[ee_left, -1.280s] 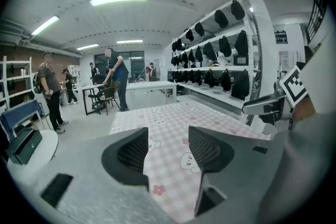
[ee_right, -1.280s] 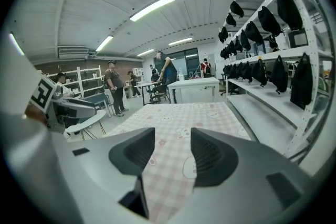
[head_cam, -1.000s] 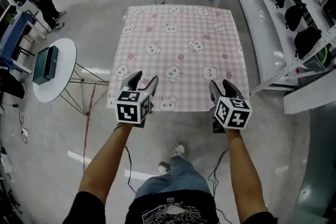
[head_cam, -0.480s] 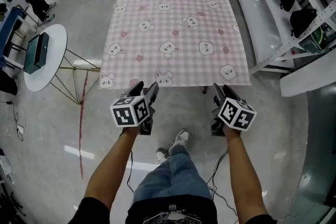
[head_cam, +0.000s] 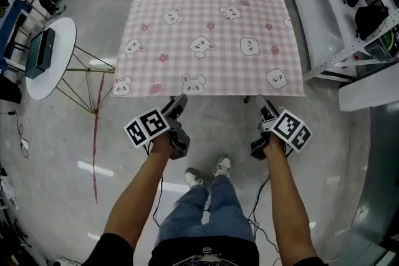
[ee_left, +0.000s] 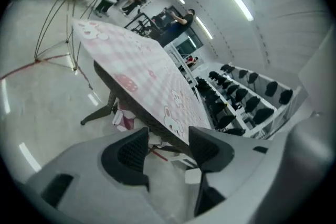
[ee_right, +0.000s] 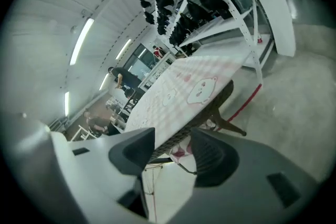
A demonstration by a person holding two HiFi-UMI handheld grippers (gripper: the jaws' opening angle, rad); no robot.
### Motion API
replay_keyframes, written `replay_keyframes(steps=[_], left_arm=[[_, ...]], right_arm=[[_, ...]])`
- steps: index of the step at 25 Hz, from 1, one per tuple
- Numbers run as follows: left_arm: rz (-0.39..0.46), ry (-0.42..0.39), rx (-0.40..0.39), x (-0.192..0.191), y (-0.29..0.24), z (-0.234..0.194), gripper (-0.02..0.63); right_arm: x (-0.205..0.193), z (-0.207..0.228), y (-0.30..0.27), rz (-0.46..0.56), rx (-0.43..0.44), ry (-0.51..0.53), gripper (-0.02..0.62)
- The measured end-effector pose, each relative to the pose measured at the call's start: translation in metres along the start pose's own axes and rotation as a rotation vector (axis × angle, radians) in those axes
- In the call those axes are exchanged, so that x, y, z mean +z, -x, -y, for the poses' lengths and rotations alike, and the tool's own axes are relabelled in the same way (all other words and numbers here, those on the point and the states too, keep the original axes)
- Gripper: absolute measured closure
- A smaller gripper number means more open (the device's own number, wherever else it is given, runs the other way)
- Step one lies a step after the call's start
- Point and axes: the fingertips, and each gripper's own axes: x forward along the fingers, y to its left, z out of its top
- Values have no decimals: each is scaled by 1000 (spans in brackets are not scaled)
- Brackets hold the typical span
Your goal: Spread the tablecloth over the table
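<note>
From the head view, the pink checked tablecloth (head_cam: 209, 28) with its animal prints lay flat across the table in the upper middle of the frame. Its near edge ran just above both grippers. That view hid everything beneath the cloth.

The two gripper views looked in from low down. They showed the cloth (ee_left: 142, 68) (ee_right: 184, 89) with its edge hanging over the dark table edge, a dark table leg (ee_left: 100, 110), and a pink-and-white bundle (ee_left: 123, 115) on the floor underneath. What the bundle was could not be made out.

The left gripper (head_cam: 177, 106) (ee_left: 167, 141) had its jaws moderately apart with nothing between the pads, and the cloth edge lay beyond them. The right gripper (head_cam: 265, 110) (ee_right: 173, 144) stood the same way, parted and empty, just short of the cloth.

At the left edge of the head view, a round white side table (head_cam: 59, 81) carried a dark boxy case (head_cam: 38, 54). Along the right edge, a white rack (head_cam: 349, 40) held rows of black items (head_cam: 368, 19) on its shelves.
</note>
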Motion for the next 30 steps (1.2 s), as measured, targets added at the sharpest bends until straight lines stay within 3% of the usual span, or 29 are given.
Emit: replay_keyframes(steps=[5, 11, 14, 17, 19, 22, 30], left_arm=[[93, 243, -72, 9, -12, -4, 380], [148, 335, -76, 19, -22, -12, 429], [181, 385, -58, 25, -22, -18, 511], [180, 418, -29, 24, -23, -24, 555], [175, 437, -17, 22, -23, -27, 583], [175, 443, -7, 25, -22, -29, 593], [150, 417, 7, 24, -23, -31, 598]], right_arm=[[2, 19, -14, -13, 41, -176, 396], [9, 26, -30, -13, 59, -307, 408], [11, 29, -37, -12, 60, -396, 452], [9, 36, -40, -19, 43, -459, 485], [7, 40, -40, -21, 38, -494, 558], [5, 37, -40, -14, 68, -537, 583], [10, 31, -32, 10, 88, -458, 589]])
